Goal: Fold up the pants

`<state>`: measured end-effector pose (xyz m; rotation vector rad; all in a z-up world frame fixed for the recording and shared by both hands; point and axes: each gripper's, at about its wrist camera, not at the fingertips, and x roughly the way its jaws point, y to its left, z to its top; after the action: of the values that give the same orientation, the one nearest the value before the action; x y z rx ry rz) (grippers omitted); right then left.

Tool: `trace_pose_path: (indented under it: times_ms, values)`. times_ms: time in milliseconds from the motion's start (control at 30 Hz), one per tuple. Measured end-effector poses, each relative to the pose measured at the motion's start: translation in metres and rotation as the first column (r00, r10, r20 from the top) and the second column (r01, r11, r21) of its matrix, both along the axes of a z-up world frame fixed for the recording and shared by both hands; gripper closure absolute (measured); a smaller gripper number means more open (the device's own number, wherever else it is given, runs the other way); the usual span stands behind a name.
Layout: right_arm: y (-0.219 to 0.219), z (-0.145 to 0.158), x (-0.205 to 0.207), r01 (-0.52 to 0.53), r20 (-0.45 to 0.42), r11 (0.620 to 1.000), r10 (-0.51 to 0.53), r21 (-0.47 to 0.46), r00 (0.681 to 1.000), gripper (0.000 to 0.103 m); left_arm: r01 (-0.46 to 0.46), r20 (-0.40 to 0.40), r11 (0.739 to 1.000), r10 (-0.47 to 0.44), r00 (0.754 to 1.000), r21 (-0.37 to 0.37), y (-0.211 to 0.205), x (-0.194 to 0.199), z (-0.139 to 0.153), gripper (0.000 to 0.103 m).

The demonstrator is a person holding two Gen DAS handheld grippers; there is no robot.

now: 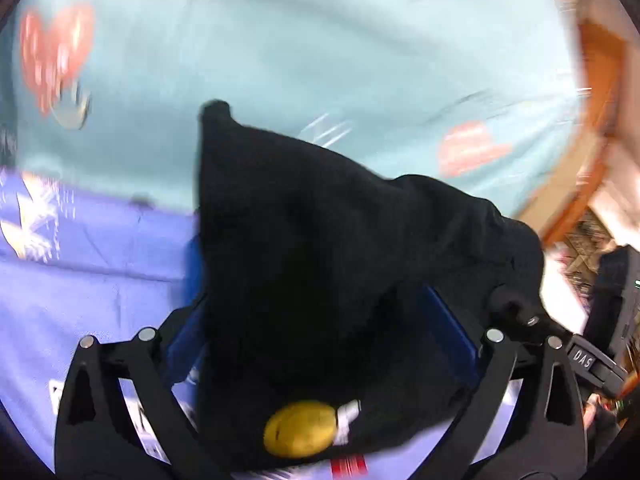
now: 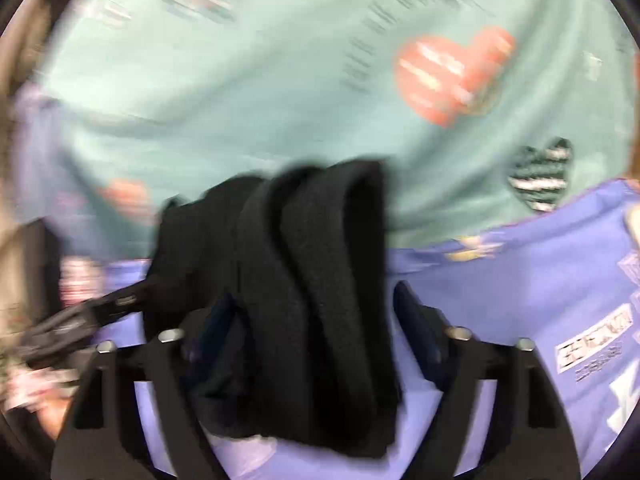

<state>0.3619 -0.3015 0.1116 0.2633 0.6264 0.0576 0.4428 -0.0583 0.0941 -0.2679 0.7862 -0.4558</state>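
Black pants (image 1: 320, 220) hang bunched in front of my left gripper (image 1: 316, 280). Its blue fingers (image 1: 448, 328) stand wide apart with the cloth loose between them, and a yellow patch (image 1: 300, 428) on the cloth shows near the camera. In the right wrist view a thick folded band of the same pants (image 2: 320, 240) lies between the jaws of my right gripper (image 2: 312, 296). That gripper also stands open, its right-hand finger (image 2: 416, 328) just clear of the cloth and its left-hand finger partly covered. Both views are blurred.
Below lies a mint sheet (image 1: 320, 40) printed with red hearts (image 2: 452, 72), and nearer me a lilac blanket (image 1: 80, 260) with printed labels. A wooden bed frame (image 1: 600, 100) curves along the right. The other gripper's black body (image 1: 588, 360) shows at the right edge.
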Motion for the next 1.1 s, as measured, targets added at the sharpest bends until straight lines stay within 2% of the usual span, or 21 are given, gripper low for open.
trace_pose_path:
  times_ms: [33,67,100,133,167,233,300,333,433,500,567,633,700,767,867,900,1000,1100]
  values:
    - [-0.005,-0.017,0.011,0.040,-0.038,0.999,-0.041,-0.021,0.998,0.024,-0.042,-0.080,0.999,0.042,0.996,0.004,0.007,0.016,-0.027,0.007]
    - [-0.014,-0.029,0.014,0.053,-0.062,0.999,-0.053,0.003,0.997,0.031,-0.052,-0.105,0.998,0.049,0.993,-0.026,0.013,0.018,-0.036,0.008]
    - [-0.020,-0.031,0.007,0.049,-0.037,0.998,-0.047,0.047,0.998,0.031,-0.056,-0.111,0.994,0.046,0.993,-0.090,0.024,0.014,-0.042,0.008]
    - [-0.026,-0.026,-0.004,0.042,0.006,0.996,-0.043,0.076,0.999,0.031,-0.046,-0.079,0.990,0.036,0.996,-0.131,0.035,0.004,-0.036,0.008]
    - [-0.030,-0.014,-0.022,0.038,0.059,0.996,-0.043,0.075,0.997,0.030,-0.041,-0.052,0.989,0.034,0.998,-0.140,0.041,-0.005,-0.028,0.006]
    - [-0.037,0.005,-0.056,0.027,0.120,0.996,-0.037,0.086,0.992,0.020,-0.048,0.011,0.987,0.051,0.999,-0.156,0.060,-0.037,-0.008,0.003]
    - [-0.043,0.025,-0.107,0.024,0.151,0.995,-0.038,0.098,0.988,0.006,-0.061,0.034,0.994,0.064,0.997,-0.095,0.068,-0.073,0.009,0.003]
    - [-0.042,0.031,-0.128,0.021,0.154,0.996,-0.035,0.089,0.988,0.003,-0.052,0.055,0.997,0.055,0.997,-0.065,0.069,-0.099,0.017,0.003]
    - [-0.032,0.038,-0.201,-0.040,0.150,0.999,0.037,0.021,0.988,0.001,-0.039,0.137,0.998,0.033,0.990,0.039,0.066,-0.185,0.029,0.002]
    - [-0.016,0.030,-0.251,-0.046,0.128,0.997,0.053,-0.061,0.990,0.001,-0.008,0.169,0.996,-0.007,0.986,0.086,0.057,-0.250,0.029,0.002]
    - [0.000,0.007,-0.292,-0.051,0.097,0.990,0.064,-0.132,0.993,0.001,-0.009,0.191,0.994,-0.012,0.982,0.108,0.055,-0.306,0.019,0.002]
    - [0.011,-0.014,-0.321,-0.068,0.080,0.984,0.082,-0.163,0.993,0.001,0.006,0.195,0.994,-0.026,0.980,0.107,0.052,-0.355,0.003,0.002]
    - [0.023,-0.040,-0.352,-0.087,0.092,0.978,0.106,-0.190,0.990,0.001,-0.035,0.225,0.988,0.001,0.974,0.149,0.049,-0.395,-0.017,0.002]
    - [0.028,-0.065,-0.379,-0.044,0.123,0.975,0.073,-0.217,0.990,0.001,-0.074,0.236,0.981,0.030,0.971,0.178,0.047,-0.415,-0.036,0.002]
    - [0.031,-0.094,-0.391,0.008,0.094,0.970,0.015,-0.241,0.995,0.001,-0.154,0.227,0.971,0.111,0.968,0.181,0.057,-0.435,-0.060,0.002]
    - [0.031,-0.100,-0.395,0.011,0.092,0.969,0.012,-0.247,0.996,0.001,-0.191,0.239,0.958,0.138,0.961,0.212,0.058,-0.437,-0.067,0.002]
    - [0.031,-0.107,-0.406,0.055,0.126,0.960,-0.020,-0.275,0.992,0.001,-0.276,0.303,0.901,0.175,0.937,0.335,0.054,-0.443,-0.078,0.002]
    - [0.023,-0.103,-0.413,0.112,0.183,0.962,-0.067,-0.249,0.981,0.001,-0.286,0.291,0.894,0.188,0.938,0.344,0.054,-0.439,-0.082,0.002]
